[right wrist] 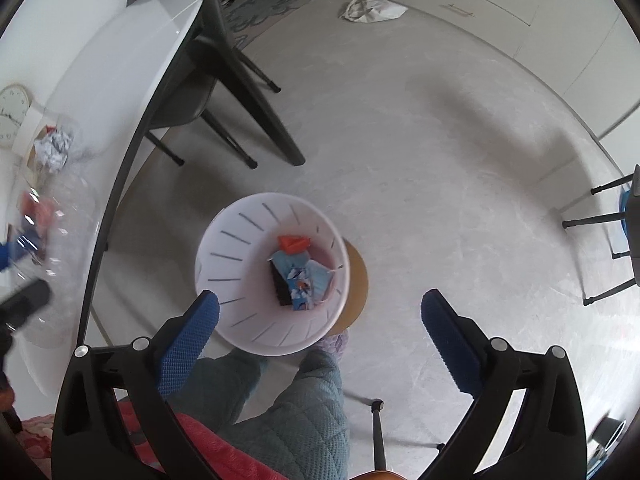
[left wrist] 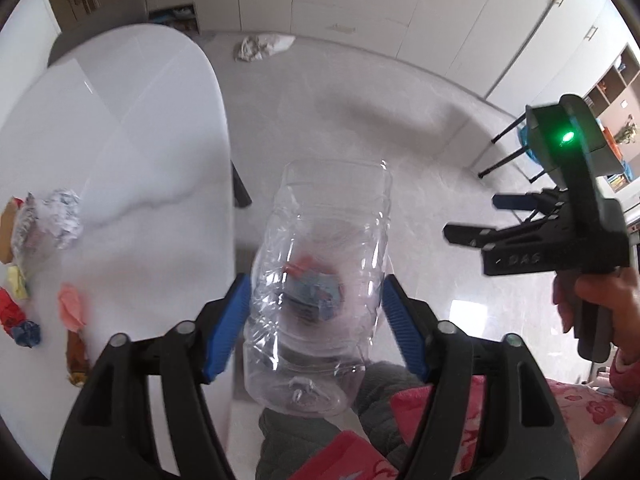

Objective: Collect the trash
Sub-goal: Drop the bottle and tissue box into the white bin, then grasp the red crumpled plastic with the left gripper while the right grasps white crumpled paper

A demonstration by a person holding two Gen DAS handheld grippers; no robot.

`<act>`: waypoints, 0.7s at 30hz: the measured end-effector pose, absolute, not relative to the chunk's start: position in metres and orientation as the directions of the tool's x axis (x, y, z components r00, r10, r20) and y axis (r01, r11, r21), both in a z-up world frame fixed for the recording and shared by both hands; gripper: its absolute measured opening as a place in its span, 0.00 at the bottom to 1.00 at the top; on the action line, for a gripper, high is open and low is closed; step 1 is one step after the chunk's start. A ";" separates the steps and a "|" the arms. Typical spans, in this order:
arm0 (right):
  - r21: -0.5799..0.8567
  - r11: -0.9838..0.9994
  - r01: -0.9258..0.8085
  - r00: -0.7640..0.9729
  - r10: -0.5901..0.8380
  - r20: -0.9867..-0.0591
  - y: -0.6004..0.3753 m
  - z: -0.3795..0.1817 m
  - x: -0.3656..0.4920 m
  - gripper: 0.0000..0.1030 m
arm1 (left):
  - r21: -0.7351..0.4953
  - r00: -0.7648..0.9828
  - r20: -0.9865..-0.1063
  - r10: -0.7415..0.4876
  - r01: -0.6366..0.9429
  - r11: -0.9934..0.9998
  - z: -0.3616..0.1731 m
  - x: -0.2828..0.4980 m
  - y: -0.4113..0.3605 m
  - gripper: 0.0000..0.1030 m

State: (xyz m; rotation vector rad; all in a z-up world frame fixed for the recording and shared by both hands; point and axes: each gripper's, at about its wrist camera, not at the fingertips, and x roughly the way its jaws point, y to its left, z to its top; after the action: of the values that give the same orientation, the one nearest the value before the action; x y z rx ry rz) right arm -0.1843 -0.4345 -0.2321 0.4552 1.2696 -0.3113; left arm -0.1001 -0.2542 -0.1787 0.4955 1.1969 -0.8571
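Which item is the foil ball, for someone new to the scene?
Start at the white table and go to the litter along its near-left edge. The foil ball lies farthest back in that cluster. It is crinkled silver, whereas the scraps nearer the edge are pink, yellow, red and blue.

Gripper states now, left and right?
Left gripper: clear plastic bottle between its pads; grip cannot be told.
Right gripper: open, empty.

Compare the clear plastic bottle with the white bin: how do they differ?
The bottle is see-through; the bin is opaque white with slits. The bottle looks empty; the bin holds coloured scraps. The bottle sits between the left claw pads; the bin stands on a round wooden base. Both look plastic.
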 end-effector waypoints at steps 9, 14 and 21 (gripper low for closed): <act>0.171 0.879 0.444 0.295 0.037 -0.955 -0.440 -0.224 -0.180 0.97 | -0.064 0.174 -0.933 -0.315 0.781 0.621 -0.171 -0.101 -0.251 0.92; 0.174 0.890 0.421 0.298 0.046 -0.953 -0.435 -0.219 -0.172 0.97 | -0.059 0.187 -0.933 -0.309 0.765 0.642 -0.166 -0.103 -0.246 0.92; 0.183 0.911 0.369 0.318 0.062 -0.946 -0.416 -0.209 -0.151 0.97 | -0.047 0.225 -0.931 -0.289 0.709 0.704 -0.158 -0.089 -0.222 0.92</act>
State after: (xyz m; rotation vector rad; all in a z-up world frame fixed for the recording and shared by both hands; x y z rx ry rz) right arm -0.1514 -0.4162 -0.2090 0.4025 1.2398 -0.2092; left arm -0.0888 -0.2218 -0.1582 0.4336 1.1514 -0.7182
